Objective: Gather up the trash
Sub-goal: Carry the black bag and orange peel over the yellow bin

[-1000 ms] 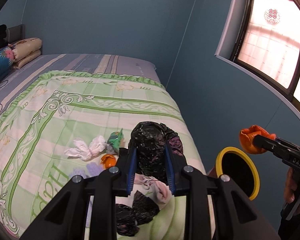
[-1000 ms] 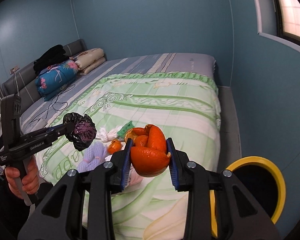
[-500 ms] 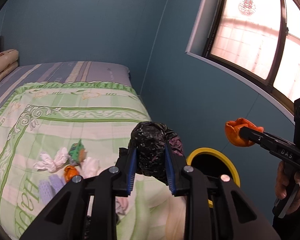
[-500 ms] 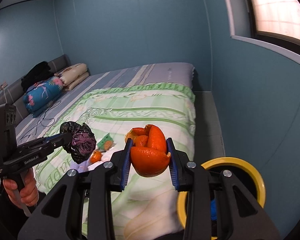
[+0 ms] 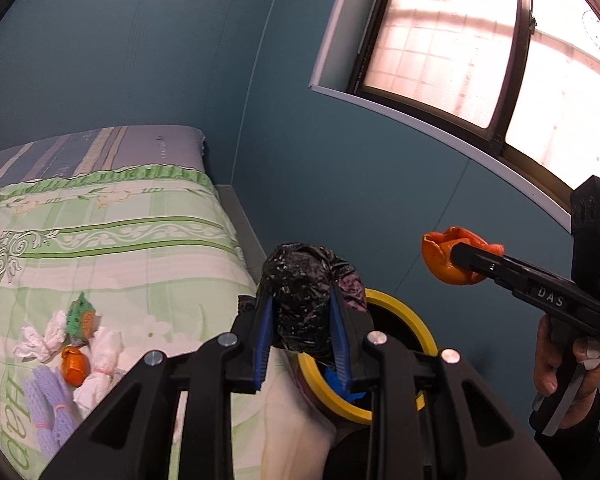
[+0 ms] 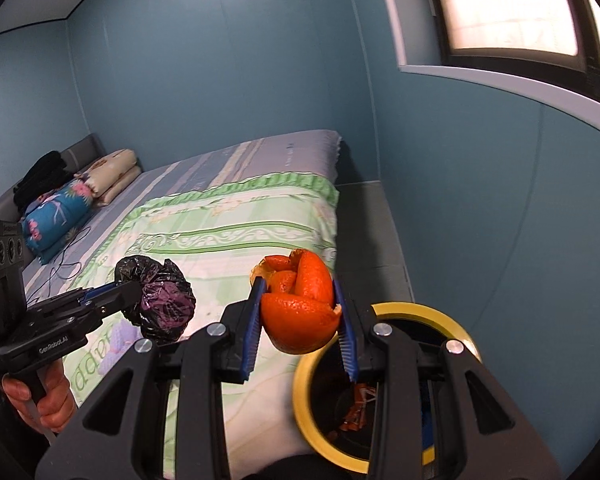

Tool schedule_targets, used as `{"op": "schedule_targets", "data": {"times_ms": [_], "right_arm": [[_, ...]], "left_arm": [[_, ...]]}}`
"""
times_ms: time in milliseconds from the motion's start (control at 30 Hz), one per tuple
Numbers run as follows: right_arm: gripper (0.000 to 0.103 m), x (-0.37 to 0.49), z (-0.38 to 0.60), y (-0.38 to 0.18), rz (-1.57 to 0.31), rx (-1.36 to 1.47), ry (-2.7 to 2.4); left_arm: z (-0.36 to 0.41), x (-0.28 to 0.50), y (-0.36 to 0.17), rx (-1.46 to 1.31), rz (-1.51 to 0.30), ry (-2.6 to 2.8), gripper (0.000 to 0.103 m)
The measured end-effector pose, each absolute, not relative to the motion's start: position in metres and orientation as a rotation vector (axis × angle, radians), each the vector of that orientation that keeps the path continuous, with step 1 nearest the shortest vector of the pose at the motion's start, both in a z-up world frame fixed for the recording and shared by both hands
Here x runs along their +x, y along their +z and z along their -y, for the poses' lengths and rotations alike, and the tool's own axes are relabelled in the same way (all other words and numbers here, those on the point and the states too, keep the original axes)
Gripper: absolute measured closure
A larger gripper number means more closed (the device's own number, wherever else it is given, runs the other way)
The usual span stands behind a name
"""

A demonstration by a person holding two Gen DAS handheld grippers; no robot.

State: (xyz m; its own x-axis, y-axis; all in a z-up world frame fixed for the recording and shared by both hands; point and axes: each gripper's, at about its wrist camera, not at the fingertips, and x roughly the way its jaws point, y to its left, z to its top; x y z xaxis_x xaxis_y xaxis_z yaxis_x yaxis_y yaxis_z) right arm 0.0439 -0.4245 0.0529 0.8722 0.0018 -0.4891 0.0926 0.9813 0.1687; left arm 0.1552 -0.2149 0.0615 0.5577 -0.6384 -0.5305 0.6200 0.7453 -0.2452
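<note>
The left tool (image 5: 302, 332), clenched on a crumpled black plastic bag (image 5: 300, 300), and the right tool (image 6: 300, 320), gripping curled orange peel (image 6: 300, 308), have swung from the bed to the yellow-rimmed round bin (image 6: 420, 312). Both loads now hang beside its mouth, so dropping looks next. More scraps wait on the green floral quilt (image 5: 120, 240).

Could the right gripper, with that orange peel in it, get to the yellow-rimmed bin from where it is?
Probably yes. The right gripper, shut on the orange peel, sits just beside and above the bin; nothing stands between them, and its mouth is open.
</note>
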Motion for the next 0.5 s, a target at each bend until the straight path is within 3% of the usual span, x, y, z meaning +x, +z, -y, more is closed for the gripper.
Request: {"op": "schedule_targets", "data": {"times_ms": [500], "right_arm": [[0.071,0.042,0.474,0.025,-0.540,0.248,-0.155]], "left_arm": [[0.288,0.160,0.019,-0.028,-0.726,-0.842,0.078]]}}
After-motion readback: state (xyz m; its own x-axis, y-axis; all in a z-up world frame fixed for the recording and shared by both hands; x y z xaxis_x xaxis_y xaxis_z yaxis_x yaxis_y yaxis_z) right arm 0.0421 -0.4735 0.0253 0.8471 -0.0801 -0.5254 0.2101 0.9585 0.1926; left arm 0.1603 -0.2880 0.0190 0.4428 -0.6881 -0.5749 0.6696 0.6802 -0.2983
